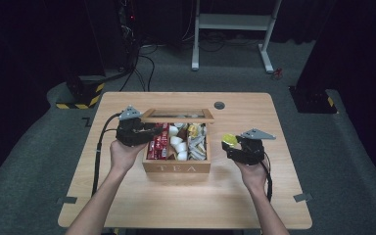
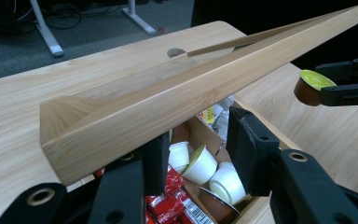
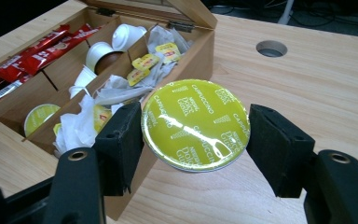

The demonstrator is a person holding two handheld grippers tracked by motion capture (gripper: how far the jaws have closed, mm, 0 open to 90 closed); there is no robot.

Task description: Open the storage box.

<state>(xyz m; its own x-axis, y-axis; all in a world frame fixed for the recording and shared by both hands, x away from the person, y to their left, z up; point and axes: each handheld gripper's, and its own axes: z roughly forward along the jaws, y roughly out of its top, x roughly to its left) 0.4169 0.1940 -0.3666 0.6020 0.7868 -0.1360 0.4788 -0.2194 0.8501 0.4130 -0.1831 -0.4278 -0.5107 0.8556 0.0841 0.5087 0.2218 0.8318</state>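
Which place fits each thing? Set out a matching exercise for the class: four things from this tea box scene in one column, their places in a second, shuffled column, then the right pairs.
Things:
1. capsule
2. red packets
3. lid
4. table hole

Places:
A. left compartment of the box
B. raised, above the left claw
C. behind the box
D. in the right claw

Pairs: 1-D, 2-A, 3-B, 4-C

left claw (image 2: 193, 156) open under raised lid (image 2: 177, 93); white cups (image 2: 200, 165) below
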